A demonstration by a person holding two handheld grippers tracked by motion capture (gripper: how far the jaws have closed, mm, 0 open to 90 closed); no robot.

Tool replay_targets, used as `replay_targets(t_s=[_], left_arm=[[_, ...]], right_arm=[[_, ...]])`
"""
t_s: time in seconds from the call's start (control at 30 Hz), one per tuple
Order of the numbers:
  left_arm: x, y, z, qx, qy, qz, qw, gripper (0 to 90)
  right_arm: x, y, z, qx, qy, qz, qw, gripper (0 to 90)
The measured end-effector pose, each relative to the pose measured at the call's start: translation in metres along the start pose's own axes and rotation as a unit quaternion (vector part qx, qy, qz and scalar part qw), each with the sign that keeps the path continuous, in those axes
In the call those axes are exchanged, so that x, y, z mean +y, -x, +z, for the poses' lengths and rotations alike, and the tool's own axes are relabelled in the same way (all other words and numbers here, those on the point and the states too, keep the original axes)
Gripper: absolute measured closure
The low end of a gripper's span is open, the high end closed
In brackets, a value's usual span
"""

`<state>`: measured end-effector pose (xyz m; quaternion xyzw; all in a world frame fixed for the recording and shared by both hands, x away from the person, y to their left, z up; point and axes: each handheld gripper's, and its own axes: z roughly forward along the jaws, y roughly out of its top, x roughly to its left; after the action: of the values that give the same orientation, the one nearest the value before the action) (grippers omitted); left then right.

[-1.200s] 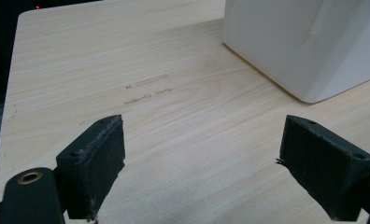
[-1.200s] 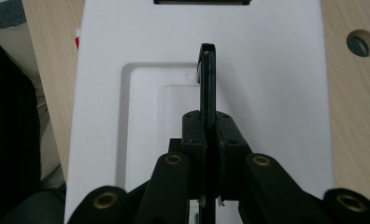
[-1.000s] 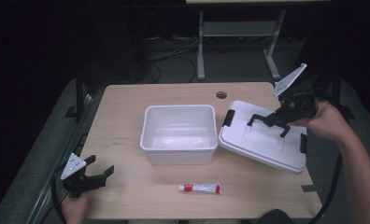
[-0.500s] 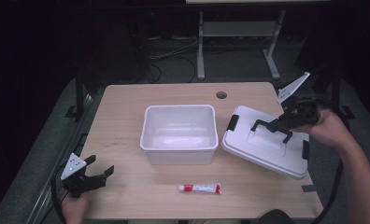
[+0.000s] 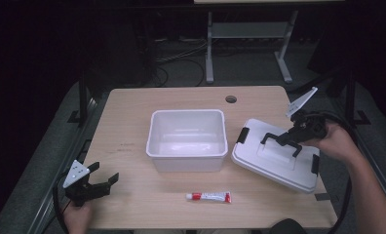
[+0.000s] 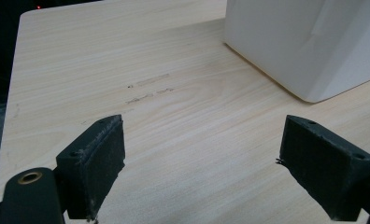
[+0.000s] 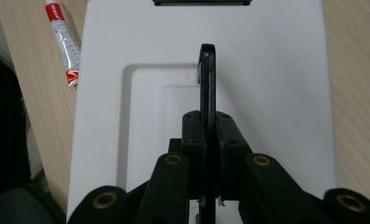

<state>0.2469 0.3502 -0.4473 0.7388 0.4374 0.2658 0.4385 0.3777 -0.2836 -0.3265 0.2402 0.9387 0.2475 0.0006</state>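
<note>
Two claws are in play, and the right claw is doing the work: its jaws are pressed together on the black handle of the white lid, seen edge-on between them in the right gripper view. A second ago the lid sat tilted higher, just right of the white bin, with the claw up near the lid's far edge. Now the lid has come down and slightly toward the person, and lies almost flat on the counter, just right of the bin and not touching it as far as the high view shows. I judge this means the lid is being set aside rather than carried onto the bin, which stands open and looks bare inside.

Left of the bin and nearer the person, the left claw has not shifted; its jaws are spread wide over bare wood, pinching nothing, with the bin's corner ahead of it in the left gripper view.

A small red-and-white tube lies in front of the bin, untouched and in the same spot. With the bin uncovered, the tube looks like the likely next thing to go in, though that is only a guess.
</note>
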Motion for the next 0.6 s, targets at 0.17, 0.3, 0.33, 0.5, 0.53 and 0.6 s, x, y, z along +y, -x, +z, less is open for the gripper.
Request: replay_targets(t_s=[0.17,0.3,0.33,0.5,0.53,0.6], left_arm=[[0.0,0.0,0.0,0.001,0.0,0.0,1.0,13.4],[0.0,0.0,0.0,0.0,0.0,0.0,1.0,13.4],[0.0,0.0,0.0,0.001,0.0,0.001,1.0,13.4],[0.0,0.0,0.0,0.001,0.0,0.001,1.0,13.4],[0.0,0.0,0.0,0.001,0.0,0.0,1.0,13.4],[0.0,0.0,0.0,0.001,0.0,-0.001,1.0,13.4]], right_arm=[[-0.006,0.003,0.012,0.003,-0.004,0.005,1.0,83.9],[-0.009,0.004,0.022,0.008,-0.007,0.008,0.9999,83.9],[-0.01,0.004,0.024,0.009,-0.008,0.009,0.9999,83.9],[-0.012,0.006,0.036,0.014,-0.01,0.013,0.9998,83.9],[-0.012,0.007,0.038,0.016,-0.012,0.013,0.9997,83.9],[-0.013,0.007,0.043,0.017,-0.013,0.013,0.9997,83.9]])
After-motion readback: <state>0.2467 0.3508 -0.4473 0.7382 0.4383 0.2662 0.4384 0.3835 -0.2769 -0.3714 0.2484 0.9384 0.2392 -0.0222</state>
